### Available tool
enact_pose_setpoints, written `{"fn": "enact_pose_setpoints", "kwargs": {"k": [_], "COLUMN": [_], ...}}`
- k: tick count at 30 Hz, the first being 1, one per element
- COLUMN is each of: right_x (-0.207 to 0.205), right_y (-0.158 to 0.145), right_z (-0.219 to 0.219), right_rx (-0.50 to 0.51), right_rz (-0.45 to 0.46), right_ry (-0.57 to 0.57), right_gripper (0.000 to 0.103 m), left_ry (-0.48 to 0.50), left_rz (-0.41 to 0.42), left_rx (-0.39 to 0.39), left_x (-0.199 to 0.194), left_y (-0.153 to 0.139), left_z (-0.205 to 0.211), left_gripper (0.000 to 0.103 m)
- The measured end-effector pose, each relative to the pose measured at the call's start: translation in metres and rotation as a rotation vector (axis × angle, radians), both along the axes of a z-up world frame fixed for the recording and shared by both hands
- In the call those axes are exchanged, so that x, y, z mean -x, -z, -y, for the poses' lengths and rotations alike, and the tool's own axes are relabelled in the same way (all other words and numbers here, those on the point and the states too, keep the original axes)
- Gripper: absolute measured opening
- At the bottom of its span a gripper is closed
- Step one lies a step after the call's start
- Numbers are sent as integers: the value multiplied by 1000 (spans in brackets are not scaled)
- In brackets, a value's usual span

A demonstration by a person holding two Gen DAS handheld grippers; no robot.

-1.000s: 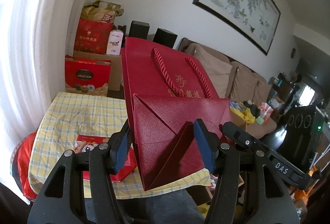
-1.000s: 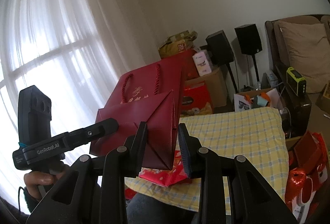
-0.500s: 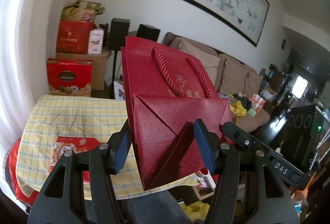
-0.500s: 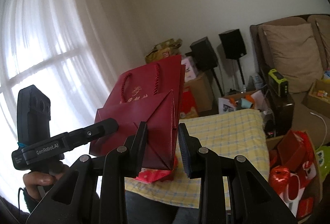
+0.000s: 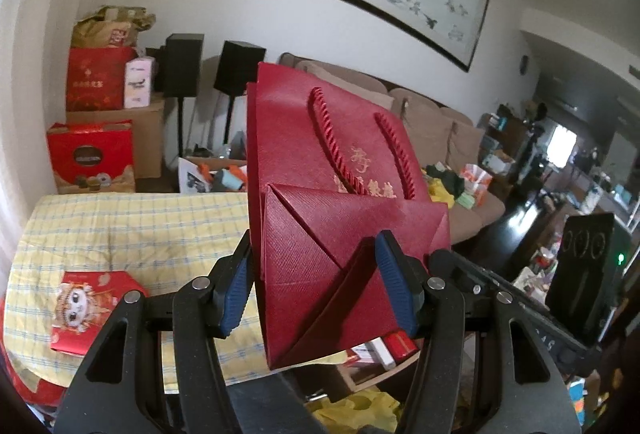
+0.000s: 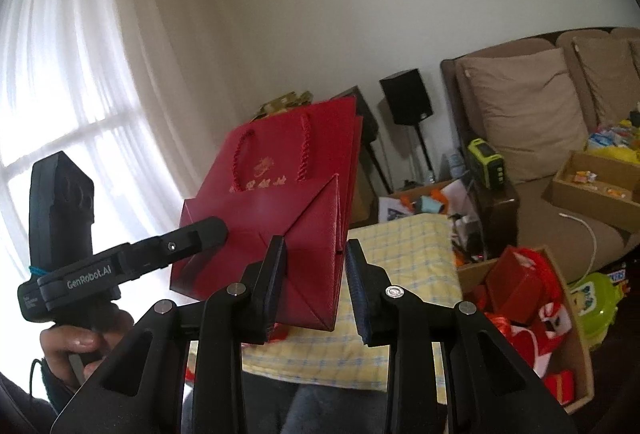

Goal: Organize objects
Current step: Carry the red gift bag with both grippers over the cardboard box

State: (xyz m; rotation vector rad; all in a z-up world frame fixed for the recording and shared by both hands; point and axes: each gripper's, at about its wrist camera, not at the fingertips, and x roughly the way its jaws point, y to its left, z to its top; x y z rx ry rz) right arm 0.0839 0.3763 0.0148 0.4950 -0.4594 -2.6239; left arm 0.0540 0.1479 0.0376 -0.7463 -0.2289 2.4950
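A red paper bag (image 5: 340, 194), folded flat with its base flap turned up, is held in the air above a table with a yellow checked cloth (image 5: 132, 230). The left gripper (image 5: 316, 284) pinches the bag's folded bottom, its blue pads (image 5: 394, 286) pressed on either side. The right gripper (image 6: 316, 284) straddles the bag's bottom corner; its left finger lies against the paper, but a sliver of space shows at the right finger, so I cannot tell whether it truly clamps. A hand (image 6: 76, 344) grips the left tool's handle. A red box (image 5: 86, 314) lies near the cloth's left edge.
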Motion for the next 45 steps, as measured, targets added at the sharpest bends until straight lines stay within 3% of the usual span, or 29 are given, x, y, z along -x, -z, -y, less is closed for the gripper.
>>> {"fn": "enact_pose_setpoints", "kwargs": {"k": [14,32,45], "right_x": [-10,-12,-8], "right_y": [21,21,26], "right_z": [-42,-72,-86], "right_rx": [17,31,29], "right_rz": [25,25,49], "right_ry": [57,94,128], "right_gripper": [30,30,30], "left_ry": [29,74,89], "left_rz": [15,58,72], "left_rx": [47,-15,-16], "left_x": [0,10,21], "left_y": [15,24,35], "left_z": [-50,-72,-89], "left_gripper": [55,55,55]}}
